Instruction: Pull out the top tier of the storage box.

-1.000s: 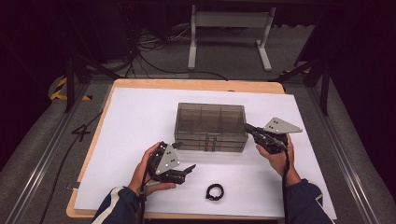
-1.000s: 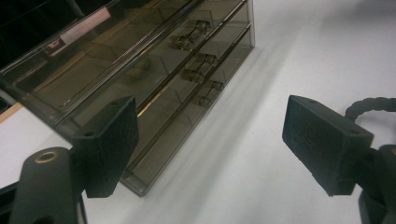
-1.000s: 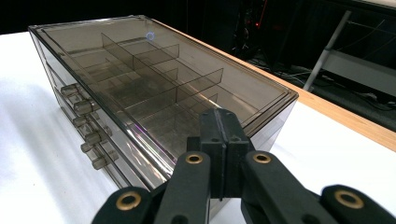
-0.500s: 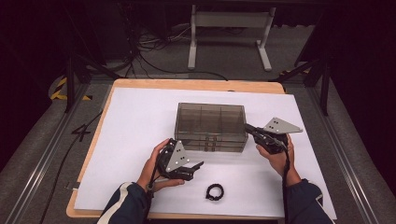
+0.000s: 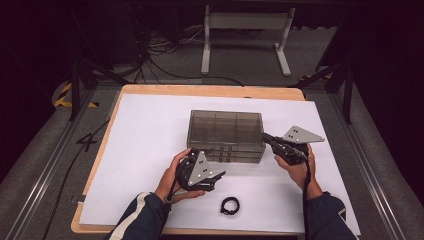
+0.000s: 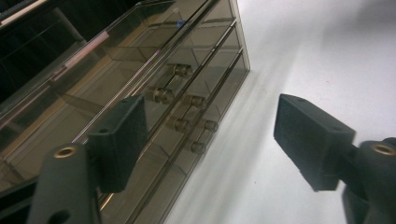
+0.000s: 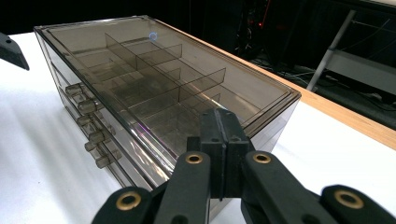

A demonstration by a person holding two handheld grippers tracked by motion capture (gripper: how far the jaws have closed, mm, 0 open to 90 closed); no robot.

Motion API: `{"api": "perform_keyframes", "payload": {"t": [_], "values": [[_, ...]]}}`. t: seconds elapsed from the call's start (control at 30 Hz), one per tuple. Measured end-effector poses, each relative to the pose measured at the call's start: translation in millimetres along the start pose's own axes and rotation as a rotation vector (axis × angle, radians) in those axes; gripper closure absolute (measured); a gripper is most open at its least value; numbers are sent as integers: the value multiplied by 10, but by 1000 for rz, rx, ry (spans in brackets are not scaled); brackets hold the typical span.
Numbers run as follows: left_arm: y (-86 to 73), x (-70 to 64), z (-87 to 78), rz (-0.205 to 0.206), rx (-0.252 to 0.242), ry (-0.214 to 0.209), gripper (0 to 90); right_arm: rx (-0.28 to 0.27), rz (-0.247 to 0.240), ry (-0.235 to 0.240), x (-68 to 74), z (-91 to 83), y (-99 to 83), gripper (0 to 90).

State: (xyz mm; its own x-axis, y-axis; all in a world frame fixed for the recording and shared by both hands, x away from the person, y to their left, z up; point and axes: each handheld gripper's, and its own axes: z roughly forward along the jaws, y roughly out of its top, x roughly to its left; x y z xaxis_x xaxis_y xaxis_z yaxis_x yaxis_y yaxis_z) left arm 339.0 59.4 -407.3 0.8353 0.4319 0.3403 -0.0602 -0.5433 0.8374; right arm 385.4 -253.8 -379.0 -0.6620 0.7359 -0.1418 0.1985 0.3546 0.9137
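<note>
A smoky clear drawer box [image 5: 226, 131] stands mid-table with small knobs [image 6: 180, 123] on its front drawers. My left gripper [image 5: 216, 178] lies just in front of the box, tilted, its jaws open with nothing between the pads [image 6: 119, 140]. In the left gripper view, the left gripper [image 6: 210, 140] looks along the box front [image 6: 140, 70]. My right gripper [image 5: 266, 138] is at the box's right end, shut on nothing. In the right gripper view, the right gripper [image 7: 222, 122] has its tips close to the box's near corner [image 7: 154, 79]. I cannot tell if they touch.
A small black ring [image 5: 230, 205] lies on the white sheet [image 5: 150, 130] near the table's front edge, right of my left hand. The wooden table edge [image 5: 210, 91] runs behind the box. A metal stand [image 5: 245, 30] and cables are on the floor beyond.
My left gripper has moved right and toward the box front, turning so that its jaws point along the drawers. The right gripper and the box have stayed put.
</note>
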Motion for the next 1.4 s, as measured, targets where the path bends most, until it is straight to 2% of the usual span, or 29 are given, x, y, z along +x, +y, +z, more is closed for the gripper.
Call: {"api": "perform_keyframes", "payload": {"t": [0.07,0.1,0.17,0.2,0.3,0.37,0.47,0.53,0.67,0.73,0.77,0.83,1.0,1.2,1.33,1.4], "values": [[18,1,8,25,-2,6,340,0,3,3,-3,-1,-1,900],[30,-9,20,37,1,34,349,0,2,3,-3,-1,-1,900],[39,-6,30,44,5,27,412,1,1,3,-2,-2,0,900],[48,-18,62,68,12,66,428,2,1,3,-1,-3,1,900],[49,-18,84,88,25,77,486,3,3,2,1,-4,2,900],[44,-13,102,80,28,81,528,2,1,1,3,-4,2,900],[36,-18,131,94,33,111,569,2,1,2,2,-4,1,900],[37,-23,150,121,37,137,615,2,1,1,4,-4,1,900],[38,-33,177,137,35,152,684,2,-2,-1,8,-4,1,900],[44,-55,206,160,55,186,696,1,-1,-1,8,-4,1,900],[46,-63,217,166,56,185,705,1,-1,-1,8,-4,0,900],[54,-86,243,188,59,210,745,1,-1,0,8,-6,-1,900],[70,-137,294,226,69,239,780,3,-3,0,12,-8,0,900],[70,-239,348,306,93,304,798,2,-4,1,11,-9,0,900],[55,-321,391,381,132,350,782,7,-11,-2,14,-12,3,900],[50,-332,395,391,134,357,777,6,-10,-1,13,-12,3,900]]}}
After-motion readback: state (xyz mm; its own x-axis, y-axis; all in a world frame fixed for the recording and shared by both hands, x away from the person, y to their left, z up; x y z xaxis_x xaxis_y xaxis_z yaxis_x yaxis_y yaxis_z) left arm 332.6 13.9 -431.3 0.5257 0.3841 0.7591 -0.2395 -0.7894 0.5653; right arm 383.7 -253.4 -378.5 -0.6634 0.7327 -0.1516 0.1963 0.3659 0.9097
